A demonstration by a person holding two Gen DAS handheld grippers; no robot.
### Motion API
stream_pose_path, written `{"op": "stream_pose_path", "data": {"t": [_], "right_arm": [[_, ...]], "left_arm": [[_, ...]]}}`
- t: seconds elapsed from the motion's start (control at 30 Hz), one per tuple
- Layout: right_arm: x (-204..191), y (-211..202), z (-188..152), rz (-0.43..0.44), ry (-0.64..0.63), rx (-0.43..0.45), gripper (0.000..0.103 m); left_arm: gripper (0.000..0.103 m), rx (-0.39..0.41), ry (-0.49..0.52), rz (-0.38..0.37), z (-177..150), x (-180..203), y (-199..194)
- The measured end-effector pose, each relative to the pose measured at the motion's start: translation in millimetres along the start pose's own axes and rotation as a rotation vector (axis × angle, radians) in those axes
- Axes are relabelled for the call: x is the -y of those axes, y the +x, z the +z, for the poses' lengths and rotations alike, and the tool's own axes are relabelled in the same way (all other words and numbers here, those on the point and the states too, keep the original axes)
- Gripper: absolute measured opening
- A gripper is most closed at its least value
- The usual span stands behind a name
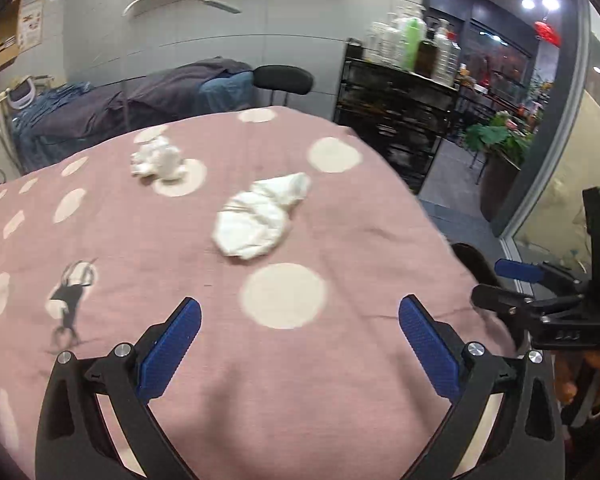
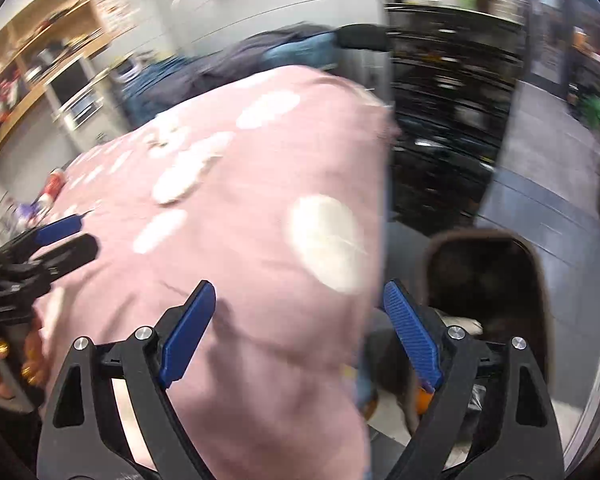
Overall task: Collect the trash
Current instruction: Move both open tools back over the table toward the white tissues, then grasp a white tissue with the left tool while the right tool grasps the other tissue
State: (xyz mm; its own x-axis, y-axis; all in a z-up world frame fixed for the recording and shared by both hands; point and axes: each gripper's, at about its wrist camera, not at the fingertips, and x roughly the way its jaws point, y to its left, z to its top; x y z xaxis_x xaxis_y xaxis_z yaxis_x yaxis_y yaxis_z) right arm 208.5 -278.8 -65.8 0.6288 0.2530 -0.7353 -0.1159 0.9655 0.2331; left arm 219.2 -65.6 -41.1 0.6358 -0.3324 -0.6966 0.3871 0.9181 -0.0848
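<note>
The near crumpled tissue lay ahead of the left gripper, long axis running up-right; both sets of jaws stood wide and empty. The right gripper hung at the table edge, farther off.

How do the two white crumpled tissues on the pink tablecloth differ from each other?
The nearer tissue looks larger than the farther tissue. The nearer tissue is long, with a tail towards the table's far right edge; the farther tissue is a more compact lump. The nearer tissue lies on plain pink cloth; the farther tissue partly covers a pale dot. Both are white, crumpled and untouched by either gripper.
</note>
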Motion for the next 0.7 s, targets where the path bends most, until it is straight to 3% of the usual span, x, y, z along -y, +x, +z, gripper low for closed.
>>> {"op": "stream_pose_path", "data": {"t": [0.3,0.47,0.7], "right_arm": [[-80.5,62.4,60.8,0.012,-0.310,-0.116,0.085],[-114.4,104.7,81.5,-0.007,-0.452,-0.181,0.085],[-124.7,148.6,103.9,-0.051,-0.525,-0.239,0.083]], "left_arm": [[0.098,-0.045,-0.118,0.101,29.1,-92.3,29.3],[0.097,-0.030,-0.112,0.160,57.9,-122.4,52.9],[0.097,-0.028,-0.131,0.130,98.7,-144.9,104.2]]}}
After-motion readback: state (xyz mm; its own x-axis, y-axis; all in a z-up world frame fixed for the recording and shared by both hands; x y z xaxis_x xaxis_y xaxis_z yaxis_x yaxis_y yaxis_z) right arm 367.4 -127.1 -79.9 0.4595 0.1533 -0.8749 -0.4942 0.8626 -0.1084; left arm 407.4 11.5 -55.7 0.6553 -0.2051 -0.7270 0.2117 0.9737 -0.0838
